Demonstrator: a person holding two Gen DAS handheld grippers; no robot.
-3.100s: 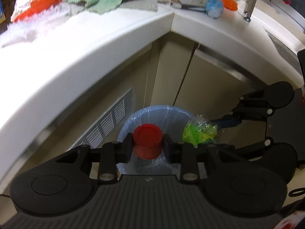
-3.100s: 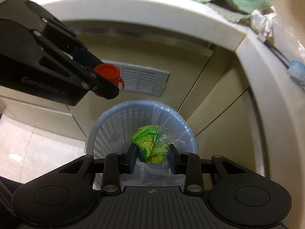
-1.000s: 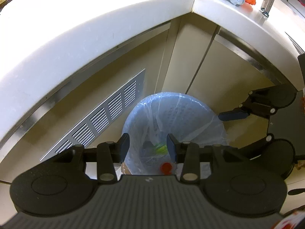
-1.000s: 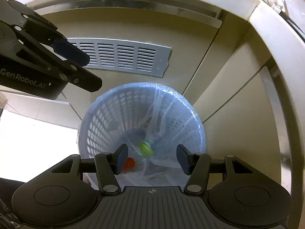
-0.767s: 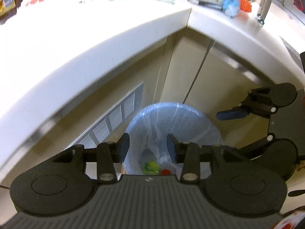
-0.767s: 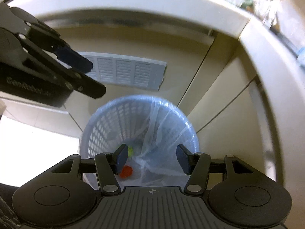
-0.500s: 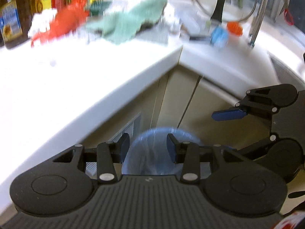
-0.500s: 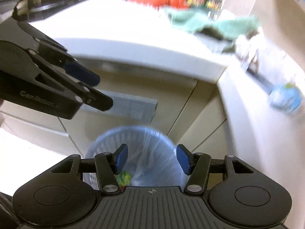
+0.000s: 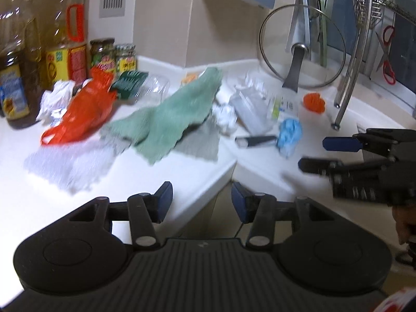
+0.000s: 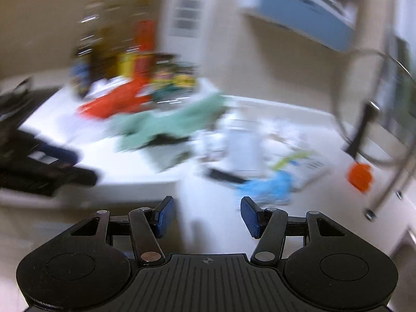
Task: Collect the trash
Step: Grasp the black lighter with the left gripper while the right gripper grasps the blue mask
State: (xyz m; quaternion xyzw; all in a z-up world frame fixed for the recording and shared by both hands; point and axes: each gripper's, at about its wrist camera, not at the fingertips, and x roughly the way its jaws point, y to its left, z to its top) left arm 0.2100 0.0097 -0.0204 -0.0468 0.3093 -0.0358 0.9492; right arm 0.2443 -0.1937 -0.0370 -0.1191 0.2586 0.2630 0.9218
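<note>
1. White countertop (image 9: 78,182), L-shaped with a corner: the surface my two grippers face, and where the trash lies.
2. Left gripper (image 9: 201,199): my jaws are opening, nothing between the blue pads, which stand over the counter's front edge.
3. Right gripper (image 10: 204,215): released, pads apart, nothing between them. From my left camera it shows at the right side, over the counter (image 9: 327,153).
4. Orange plastic bag (image 9: 78,114): crumpled, left part of the counter, just in front of the bottles.
5. Crumpled white paper (image 9: 56,96): just left of the bag.
6. Green cloth (image 9: 176,114): spread across the corner, partly over a grey cloth (image 9: 200,143).
7. Blue crumpled item (image 9: 288,132): right of the cloths, touching a dark handle (image 9: 256,140).
8. Clear plastic packaging (image 9: 249,109): behind the blue item.
9. Orange scrubber (image 9: 314,102): near the glass lid (image 9: 301,46).
10. Oil bottles (image 9: 70,41) and jars (image 9: 102,57): along the back wall. My right view is too blurred for detail.
</note>
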